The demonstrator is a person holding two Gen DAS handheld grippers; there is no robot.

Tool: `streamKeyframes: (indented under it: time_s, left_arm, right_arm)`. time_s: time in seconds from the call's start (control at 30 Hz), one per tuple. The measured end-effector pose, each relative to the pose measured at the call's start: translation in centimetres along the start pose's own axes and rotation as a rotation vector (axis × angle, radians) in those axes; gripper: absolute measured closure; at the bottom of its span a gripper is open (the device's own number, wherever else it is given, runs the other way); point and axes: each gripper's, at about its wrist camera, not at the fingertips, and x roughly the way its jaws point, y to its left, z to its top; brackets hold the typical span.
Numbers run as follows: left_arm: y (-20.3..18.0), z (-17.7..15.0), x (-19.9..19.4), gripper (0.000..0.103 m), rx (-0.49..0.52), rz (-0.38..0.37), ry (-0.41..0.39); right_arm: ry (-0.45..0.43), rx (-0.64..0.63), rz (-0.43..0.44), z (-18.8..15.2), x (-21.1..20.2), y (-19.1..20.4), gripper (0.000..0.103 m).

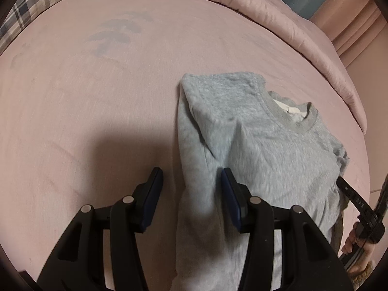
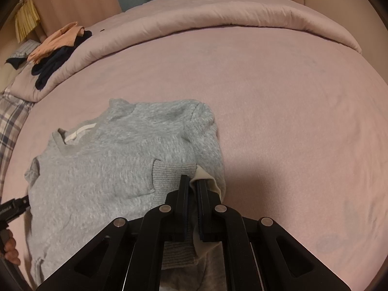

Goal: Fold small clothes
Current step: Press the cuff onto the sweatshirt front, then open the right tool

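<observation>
A small grey sweatshirt [image 1: 266,150] lies on the pink bed sheet [image 1: 84,109], neckline with white label facing up, one sleeve folded over its body. My left gripper [image 1: 191,177] is open; the folded grey sleeve lies between its fingers, not pinched. In the right wrist view the sweatshirt [image 2: 109,169] fills the lower left. My right gripper [image 2: 192,181] is shut on the sweatshirt's edge, with the ribbed cuff [image 2: 173,172] and pale lining at its fingertips. The right gripper also shows in the left wrist view [image 1: 349,189], at the garment's far side.
A rolled pink duvet [image 2: 218,17] borders the far side of the bed. A pile of orange and dark clothes [image 2: 55,51] lies on it at the left. A plaid pillow [image 1: 36,7] sits at the upper left; pink sheet stretches to the left of the sweatshirt.
</observation>
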Motion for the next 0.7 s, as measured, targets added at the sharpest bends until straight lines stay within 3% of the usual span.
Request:
streamKeyframes:
  time_s: [0.57, 0.7]
  left_arm:
    - [0.4, -5.6, -3.0, 0.053, -0.036, -0.094, 0.046]
    - [0.0, -7.1, -5.0, 0.053, -0.017, -0.111, 0.037]
  right_arm:
    - [0.021, 0.015, -0.023, -0.4, -0.7, 0.3, 0.098]
    - [-0.005, 0.002, -0.039, -1.3, -2.3, 0.4, 0.092]
